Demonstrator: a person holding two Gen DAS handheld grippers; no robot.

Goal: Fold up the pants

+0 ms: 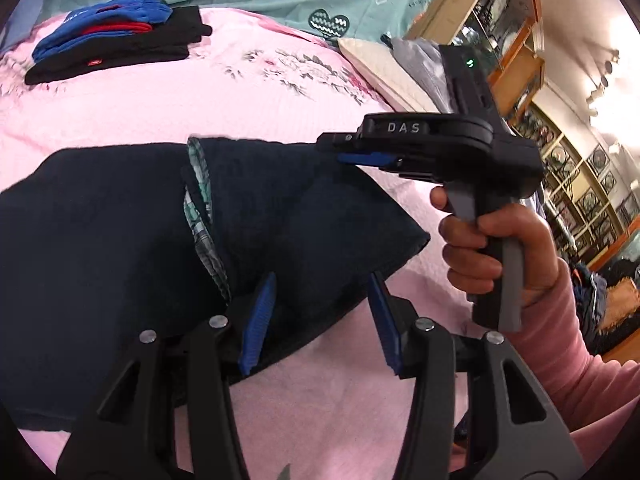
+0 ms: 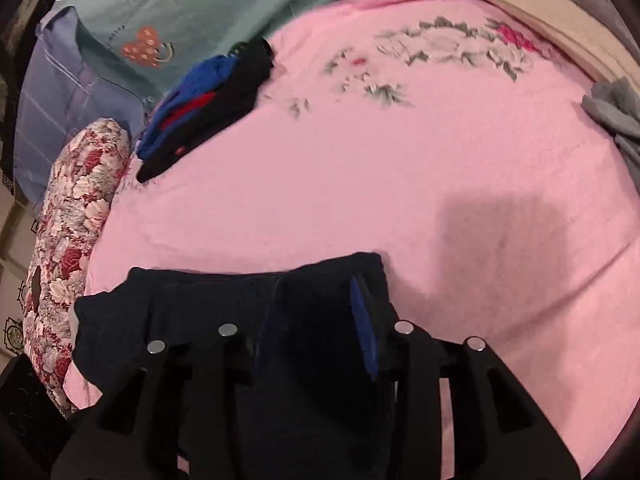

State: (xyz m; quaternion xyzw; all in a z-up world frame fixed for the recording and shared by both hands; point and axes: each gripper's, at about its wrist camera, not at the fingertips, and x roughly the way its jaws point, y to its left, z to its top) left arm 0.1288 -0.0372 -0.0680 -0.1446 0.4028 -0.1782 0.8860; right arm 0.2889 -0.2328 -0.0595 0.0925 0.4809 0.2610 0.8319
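Note:
Dark navy pants with a plaid lining at the pocket lie on the pink bedspread. My left gripper is open, its blue pads straddling the near right edge of the pants. My right gripper shows in the left wrist view, held by a hand in a pink sleeve, its blue pads pinched on the far right corner of the pants. In the right wrist view the pants hang between the right gripper's fingers.
A pile of folded clothes, blue, red and black, lies at the far left of the bed. It also shows in the right wrist view. A floral bolster lies at the left edge. A cream pillow and grey cloth lie at the right.

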